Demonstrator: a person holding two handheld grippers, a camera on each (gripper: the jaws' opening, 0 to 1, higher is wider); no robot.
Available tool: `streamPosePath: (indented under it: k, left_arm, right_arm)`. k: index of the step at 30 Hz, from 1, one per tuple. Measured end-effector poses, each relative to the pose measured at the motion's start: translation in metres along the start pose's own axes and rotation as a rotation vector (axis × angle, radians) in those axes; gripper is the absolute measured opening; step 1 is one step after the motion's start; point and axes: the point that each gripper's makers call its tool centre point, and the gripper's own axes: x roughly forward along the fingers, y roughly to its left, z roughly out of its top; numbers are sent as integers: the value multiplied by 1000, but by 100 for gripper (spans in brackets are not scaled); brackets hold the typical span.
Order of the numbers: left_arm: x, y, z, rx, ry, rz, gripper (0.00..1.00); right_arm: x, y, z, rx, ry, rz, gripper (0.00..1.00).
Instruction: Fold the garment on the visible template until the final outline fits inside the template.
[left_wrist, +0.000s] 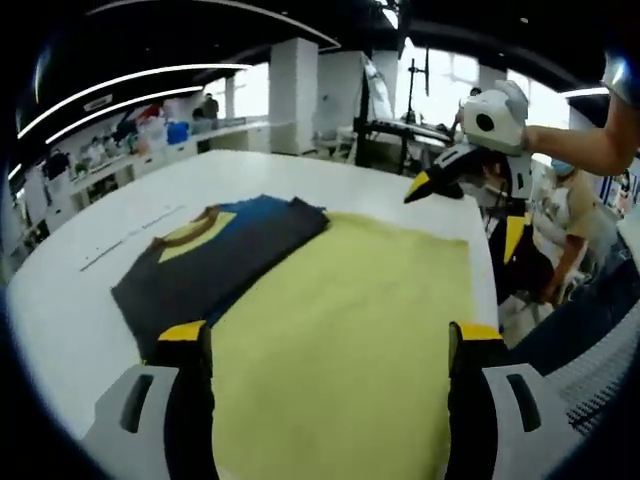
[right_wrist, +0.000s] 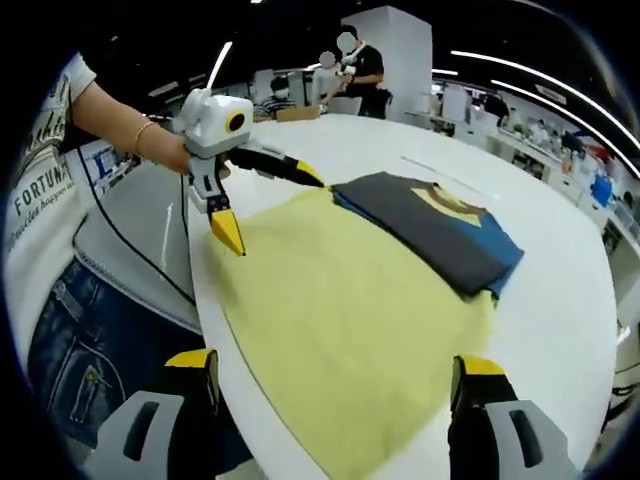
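Jaws of the left gripper (left_wrist: 330, 345) stand spread wide in the left gripper view, holding nothing, poised over the near part of the yellow template (left_wrist: 350, 330) that covers much of the white table (left_wrist: 70, 300). The right gripper (right_wrist: 335, 375) is likewise spread wide and empty in the right gripper view, above the template's near edge where it meets the table's rim. Farther along, the dark grey garment (left_wrist: 215, 265) lies folded at the template's far corner, partly on the yellow sheet and partly on bare table, its blue panel and yellow collar area facing up. In the right gripper view the left gripper shows from the left, held in a person's hand (right_wrist: 170, 150) with a bracelet at the wrist, its yellow-tipped jaws apart, one near the template's edge. In the left gripper view the right gripper (left_wrist: 440, 178) hovers above the table's far edge, held on an outstretched arm. Bare table stretches beyond the garment.
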Motion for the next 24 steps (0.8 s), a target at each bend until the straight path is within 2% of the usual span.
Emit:
streamPosePath:
  k: [7, 10, 13, 17, 24]
  left_arm:
    - [-14, -16, -22, 38, 62, -53, 91]
    - [-21, -22, -37, 46, 104, -71, 88]
    - [-28, -25, -45, 62, 115, -72, 86]
    - [-37, -28, -57, 46, 140, -79, 81]
    - [-48, -27, -71, 94, 178, -66, 72]
  right_arm:
    - [0, 2, -11, -41, 50, 18, 91]
    - [0, 2, -17, -58, 78, 25, 87]
    - [-1, 2, -22, -73, 93, 24, 86]
    - [0, 5, -29, -99, 127, 39, 81]
    - [2, 6, -41, -146, 172, 43, 74]
